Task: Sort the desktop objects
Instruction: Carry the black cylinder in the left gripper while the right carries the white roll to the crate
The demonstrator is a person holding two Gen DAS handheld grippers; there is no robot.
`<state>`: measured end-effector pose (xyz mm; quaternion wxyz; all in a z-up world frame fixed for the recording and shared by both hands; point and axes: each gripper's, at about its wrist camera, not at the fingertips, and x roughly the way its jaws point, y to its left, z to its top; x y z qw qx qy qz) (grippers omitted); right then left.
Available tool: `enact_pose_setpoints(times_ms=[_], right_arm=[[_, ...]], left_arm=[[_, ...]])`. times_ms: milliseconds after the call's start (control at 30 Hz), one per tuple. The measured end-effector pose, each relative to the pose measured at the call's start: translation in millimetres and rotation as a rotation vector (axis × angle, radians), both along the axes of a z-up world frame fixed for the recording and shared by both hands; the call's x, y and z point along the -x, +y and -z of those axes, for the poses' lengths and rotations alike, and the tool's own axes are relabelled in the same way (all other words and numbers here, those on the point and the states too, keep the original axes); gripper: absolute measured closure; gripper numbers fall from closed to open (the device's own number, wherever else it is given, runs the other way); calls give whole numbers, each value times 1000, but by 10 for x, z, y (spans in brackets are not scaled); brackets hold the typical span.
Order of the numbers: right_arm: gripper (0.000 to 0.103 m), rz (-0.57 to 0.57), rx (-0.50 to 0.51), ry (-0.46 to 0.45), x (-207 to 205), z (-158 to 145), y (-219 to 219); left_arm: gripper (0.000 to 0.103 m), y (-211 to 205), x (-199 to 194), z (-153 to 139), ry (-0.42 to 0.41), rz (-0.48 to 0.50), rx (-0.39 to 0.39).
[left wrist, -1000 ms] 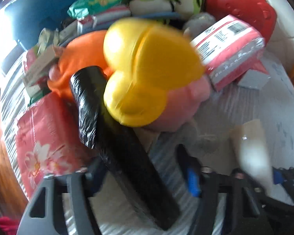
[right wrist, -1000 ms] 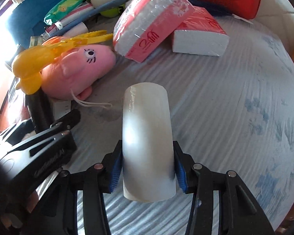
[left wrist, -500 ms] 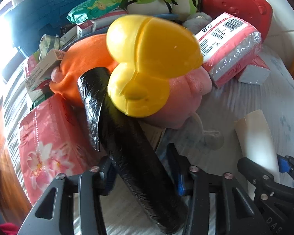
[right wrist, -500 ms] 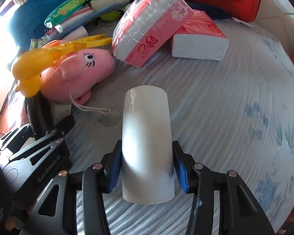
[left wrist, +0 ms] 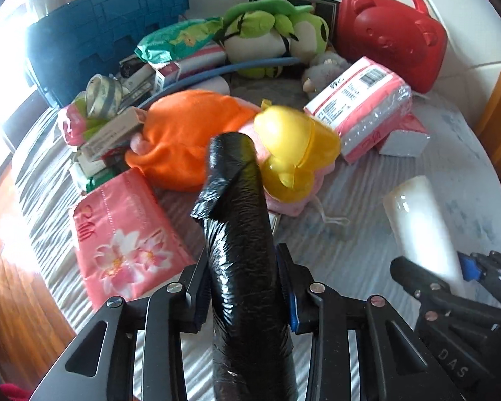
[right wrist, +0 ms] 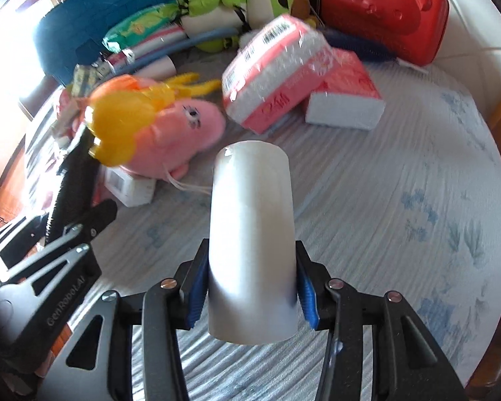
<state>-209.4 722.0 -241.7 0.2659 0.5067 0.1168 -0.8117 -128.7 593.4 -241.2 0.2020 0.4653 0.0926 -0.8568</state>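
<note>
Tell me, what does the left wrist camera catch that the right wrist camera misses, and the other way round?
Only the left wrist view shows the pink flowered tissue pack and the orange plush. Only the right wrist view shows the pink plush's eye and the white box under it. Both show the black roll, with the left tongs closing on it, the white roll in the right tongs, and the red case.

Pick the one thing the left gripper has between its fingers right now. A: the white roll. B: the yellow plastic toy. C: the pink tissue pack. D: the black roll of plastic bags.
D: in the left wrist view the left gripper, jaws closing, has the black roll of plastic bags between its pads; the white roll sits in the right gripper.
</note>
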Motion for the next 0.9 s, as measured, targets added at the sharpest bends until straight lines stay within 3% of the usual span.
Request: enact_pose_setpoints(times_ms=[567,900], right_arm=[[57,-110,142,189,-332,-1054,-587],[57,-103,164,289,-717,-1481,-1565]], left_arm=[[71,-438,-239,-889,168,-68,93],[71,-1473,-638,-1334,274,-58,118]])
